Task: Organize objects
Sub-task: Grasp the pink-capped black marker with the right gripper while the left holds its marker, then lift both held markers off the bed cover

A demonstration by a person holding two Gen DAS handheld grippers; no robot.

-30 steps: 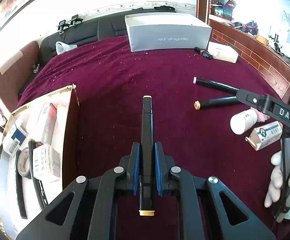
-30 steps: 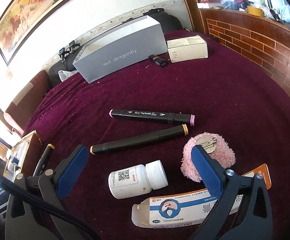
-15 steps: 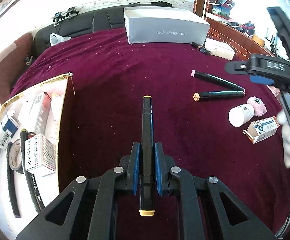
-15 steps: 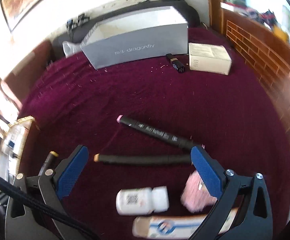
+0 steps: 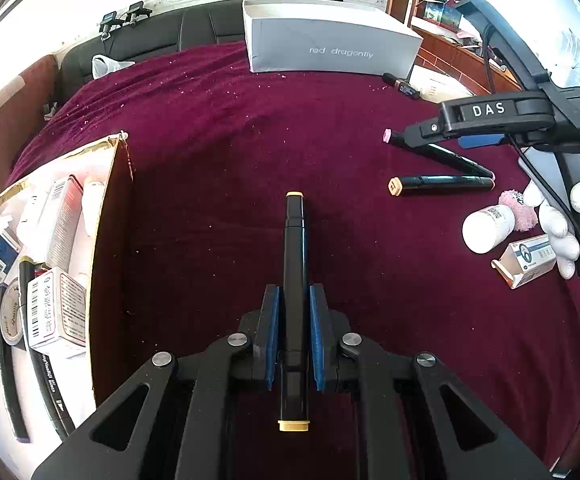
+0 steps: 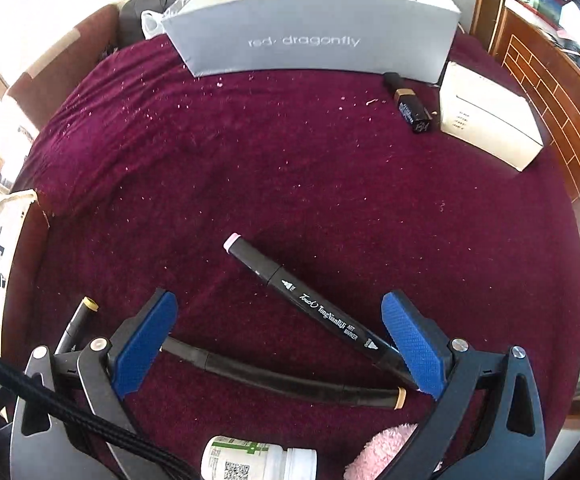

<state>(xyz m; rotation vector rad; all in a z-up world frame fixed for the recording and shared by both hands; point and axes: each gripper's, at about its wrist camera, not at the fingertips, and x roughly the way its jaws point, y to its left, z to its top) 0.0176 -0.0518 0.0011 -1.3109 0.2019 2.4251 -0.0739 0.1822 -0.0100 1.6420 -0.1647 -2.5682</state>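
My left gripper [image 5: 293,300] is shut on a black marker with tan caps [image 5: 295,280], held level above the maroon cloth, next to the open gold-edged box [image 5: 106,240] on the left. My right gripper [image 6: 278,332] is open and hovers over two black markers on the cloth: one pink-capped [image 6: 306,304] and one orange-capped [image 6: 282,380]. Both also show in the left wrist view, pink-capped [image 5: 442,156] and orange-capped [image 5: 442,181], under the right gripper [image 5: 482,128].
The gold-edged box holds small cartons, tape and dark pens. A white pill bottle [image 5: 488,228], a pink puff [image 5: 518,210] and a medicine carton [image 5: 528,260] lie at the right. A grey "red dragonfly" box [image 6: 314,36], a lipstick [image 6: 410,108] and a cream box [image 6: 490,120] sit at the back.
My right gripper has moved forward and down over the two markers, which now lie between its open fingers. My left gripper has risen slightly, still holding its marker.
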